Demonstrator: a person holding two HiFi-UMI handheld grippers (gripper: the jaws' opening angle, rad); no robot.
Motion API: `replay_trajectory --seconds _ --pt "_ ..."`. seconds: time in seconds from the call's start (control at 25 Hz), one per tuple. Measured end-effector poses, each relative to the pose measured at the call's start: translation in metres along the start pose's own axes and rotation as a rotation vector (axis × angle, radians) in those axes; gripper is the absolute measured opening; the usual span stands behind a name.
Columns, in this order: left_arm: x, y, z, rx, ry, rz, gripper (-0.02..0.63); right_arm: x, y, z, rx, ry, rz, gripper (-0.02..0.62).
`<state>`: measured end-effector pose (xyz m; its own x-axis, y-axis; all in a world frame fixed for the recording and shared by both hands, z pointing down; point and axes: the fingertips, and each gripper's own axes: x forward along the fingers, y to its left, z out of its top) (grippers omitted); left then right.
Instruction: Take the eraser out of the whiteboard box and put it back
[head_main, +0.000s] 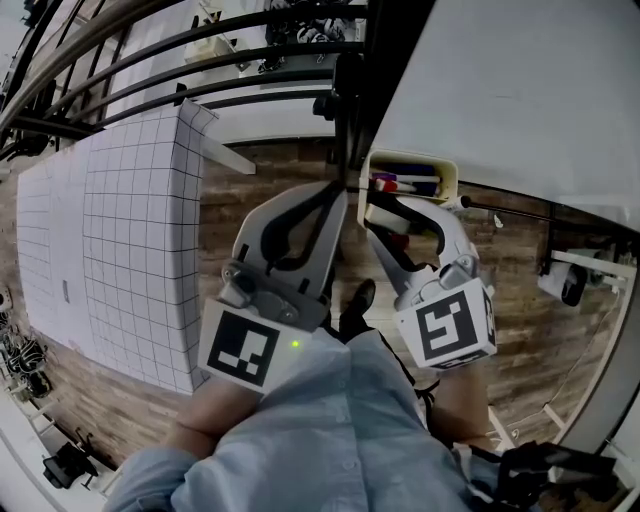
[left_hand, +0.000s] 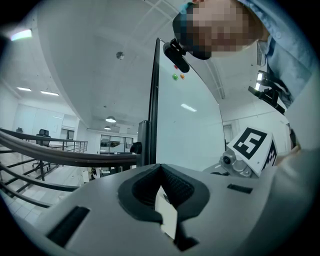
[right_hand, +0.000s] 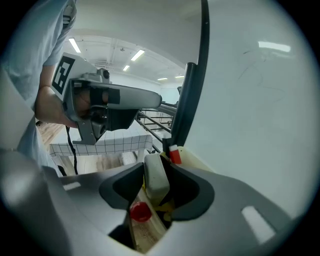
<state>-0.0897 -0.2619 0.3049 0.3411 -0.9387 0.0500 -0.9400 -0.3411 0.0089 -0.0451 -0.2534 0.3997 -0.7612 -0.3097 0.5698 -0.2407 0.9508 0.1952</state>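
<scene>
The cream whiteboard box (head_main: 447, 172) hangs at the lower edge of the whiteboard (head_main: 520, 90) and holds markers (head_main: 405, 185). My right gripper (head_main: 380, 213) reaches down into the box. In the right gripper view the grey-white eraser (right_hand: 155, 177) stands on end between the jaws of my right gripper (right_hand: 157, 167), which is shut on it, above a red marker cap (right_hand: 141, 211) and beside a red marker (right_hand: 175, 155). My left gripper (head_main: 338, 190) is shut, and its tips (left_hand: 160, 167) rest by the board's black frame (left_hand: 152, 100).
A table with a white gridded cover (head_main: 120, 220) stands to the left on the wooden floor. Black railings (head_main: 200, 50) run along the far side. The person's shoe (head_main: 357, 300) is below the box.
</scene>
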Motion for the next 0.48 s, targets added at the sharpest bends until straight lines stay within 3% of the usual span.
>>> replay_trajectory --seconds 0.32,0.48 --pt "-0.005 0.0 0.005 0.008 -0.004 0.008 -0.002 -0.007 0.0 0.006 -0.01 -0.016 0.008 0.17" --pt "-0.009 -0.004 0.011 0.019 -0.019 0.011 -0.002 -0.023 0.003 0.024 0.027 -0.108 0.036 0.167"
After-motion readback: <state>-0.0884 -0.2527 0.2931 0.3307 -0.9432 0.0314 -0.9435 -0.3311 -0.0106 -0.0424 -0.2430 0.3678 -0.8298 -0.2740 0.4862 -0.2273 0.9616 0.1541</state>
